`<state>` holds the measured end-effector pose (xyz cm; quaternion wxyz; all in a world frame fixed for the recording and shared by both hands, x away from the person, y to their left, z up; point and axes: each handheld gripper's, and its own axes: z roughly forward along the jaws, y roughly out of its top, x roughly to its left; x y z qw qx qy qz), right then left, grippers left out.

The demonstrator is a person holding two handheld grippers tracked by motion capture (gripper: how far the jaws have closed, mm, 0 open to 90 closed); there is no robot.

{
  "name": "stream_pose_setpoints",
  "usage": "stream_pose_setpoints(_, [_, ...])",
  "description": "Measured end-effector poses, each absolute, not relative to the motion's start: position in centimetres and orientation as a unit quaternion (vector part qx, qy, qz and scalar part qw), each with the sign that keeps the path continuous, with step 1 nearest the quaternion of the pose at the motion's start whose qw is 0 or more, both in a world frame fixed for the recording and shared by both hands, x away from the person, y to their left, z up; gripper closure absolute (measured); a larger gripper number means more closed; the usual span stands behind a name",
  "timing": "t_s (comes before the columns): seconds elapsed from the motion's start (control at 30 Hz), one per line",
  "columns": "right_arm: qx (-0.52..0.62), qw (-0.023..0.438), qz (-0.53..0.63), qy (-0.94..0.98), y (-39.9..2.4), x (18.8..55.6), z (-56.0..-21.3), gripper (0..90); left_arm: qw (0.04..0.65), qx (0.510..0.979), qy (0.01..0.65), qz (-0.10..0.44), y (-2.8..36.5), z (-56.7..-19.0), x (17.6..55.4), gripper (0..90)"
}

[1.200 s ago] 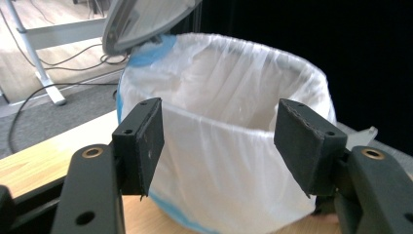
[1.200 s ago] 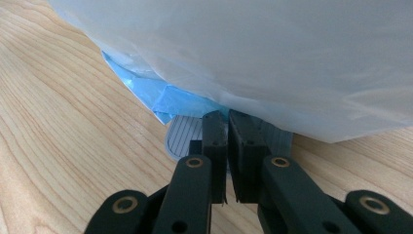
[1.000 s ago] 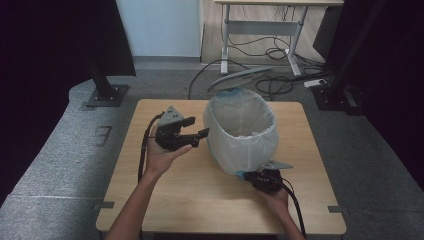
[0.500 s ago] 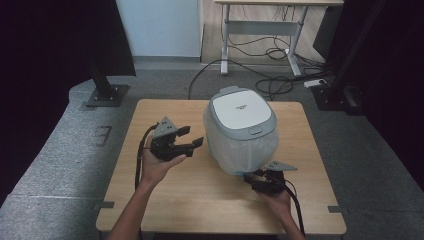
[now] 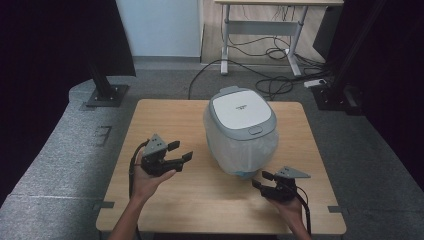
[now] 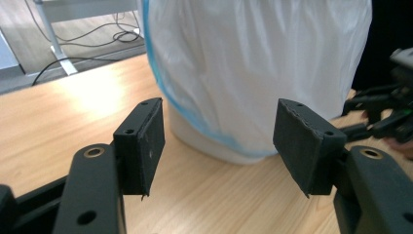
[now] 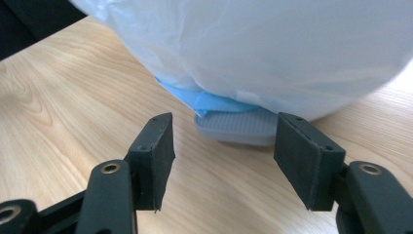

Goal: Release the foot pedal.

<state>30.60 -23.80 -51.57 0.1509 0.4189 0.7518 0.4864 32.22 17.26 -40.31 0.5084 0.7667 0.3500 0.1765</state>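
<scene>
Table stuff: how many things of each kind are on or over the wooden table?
Bins: 1, the lidded bin wrapped in a white bag.
Grippers: 2, the left gripper and the right gripper.
Total: 3.

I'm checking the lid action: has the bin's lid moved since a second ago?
Yes. The lid was up, showing the bag-lined inside; now it lies shut on the bin, which stands at the same spot on the table.

White bin, pale wood table

The bin (image 5: 242, 131) has a grey-rimmed white lid, white liner edged blue; the table (image 5: 165, 112) shows light woodgrain.
</scene>
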Motion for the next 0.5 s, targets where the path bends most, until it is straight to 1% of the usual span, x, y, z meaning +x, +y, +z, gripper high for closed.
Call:
stream_pose_setpoints(0.1, [0.413,0.168,0.481,0.755,-24.8,29.7,-51.4,37.6,0.508,0.765,0.356,0.175,18.0,-41.4,31.4,36.2])
stream_pose_setpoints(0.2, [0.417,0.174,0.481,0.752,-25.8,29.2,-51.3,37.1,0.504,0.764,0.363,0.174,18.8,-42.5,30.6,36.2])
stream_pose_setpoints(0.33, [0.424,0.178,0.471,0.752,-27.2,28.6,-51.6,36.2,0.497,0.766,0.373,0.166,19.5,-44.3,29.8,36.2])
stream_pose_setpoints(0.5, [0.442,0.174,0.456,0.753,-28.8,28.6,-52.4,35.9,0.470,0.780,0.383,0.158,19.7,-47.1,29.3,35.9])
